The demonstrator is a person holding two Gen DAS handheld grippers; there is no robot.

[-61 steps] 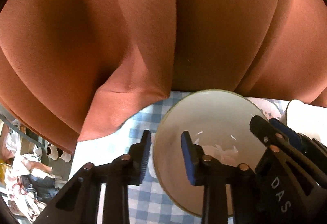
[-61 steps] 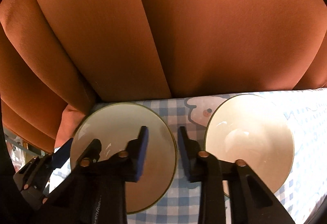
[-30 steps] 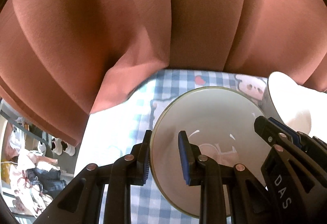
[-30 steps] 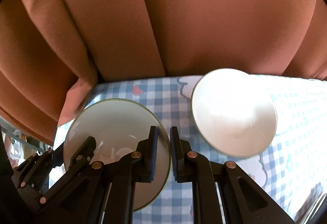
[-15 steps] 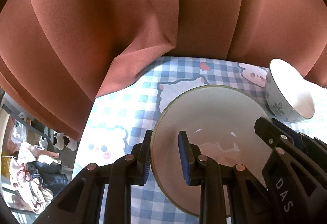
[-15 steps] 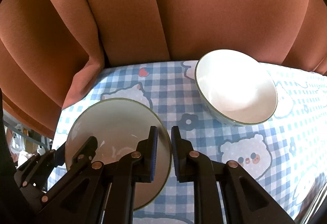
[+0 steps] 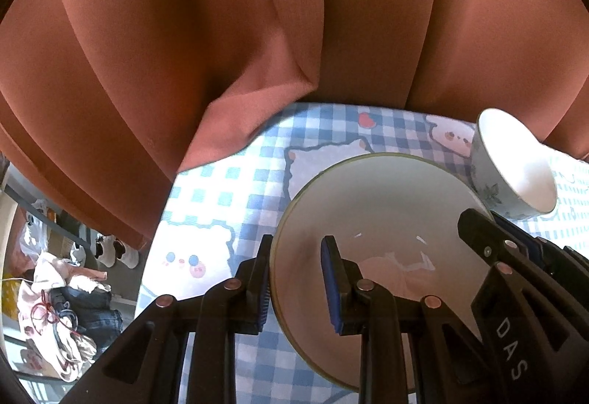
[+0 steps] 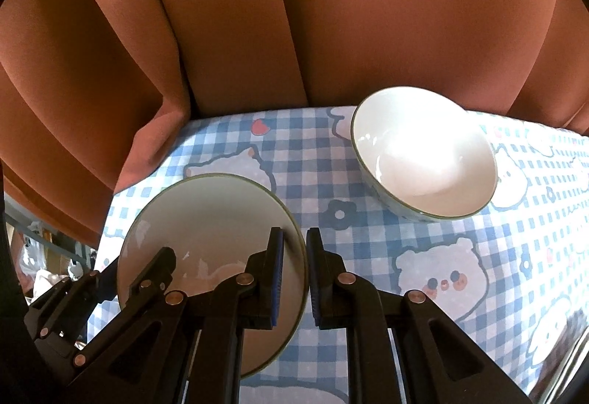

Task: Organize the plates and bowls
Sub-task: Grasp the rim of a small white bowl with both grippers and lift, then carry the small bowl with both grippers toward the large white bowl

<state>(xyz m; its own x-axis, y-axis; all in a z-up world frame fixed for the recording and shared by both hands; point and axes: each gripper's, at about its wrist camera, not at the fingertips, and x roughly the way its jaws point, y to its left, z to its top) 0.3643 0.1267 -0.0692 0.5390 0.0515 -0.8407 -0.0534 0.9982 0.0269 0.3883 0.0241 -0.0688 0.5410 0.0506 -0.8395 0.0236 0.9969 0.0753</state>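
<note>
A white plate with a green rim [image 7: 375, 212] is held between both grippers, above the blue checked tablecloth [image 7: 228, 183]. My left gripper [image 7: 294, 286] is shut on the plate's left rim. My right gripper [image 8: 294, 278] is shut on the plate's right rim [image 8: 206, 220]; it also shows at the right of the left wrist view [image 7: 515, 256]. A white bowl with a blue flower pattern [image 8: 423, 153] stands on the cloth beyond and to the right of the plate; it also shows in the left wrist view [image 7: 515, 164].
A rust-coloured curtain [image 7: 294, 17] hangs right behind the table's far edge and drapes over its far left corner [image 8: 154, 139]. The table's left edge [image 7: 154, 242] drops to a floor with clothes and shoes [image 7: 62, 293].
Both grippers have pulled back and risen with the plate, so more tablecloth shows. The right gripper closed onto the plate's rim. The bowl stayed on the cloth.
</note>
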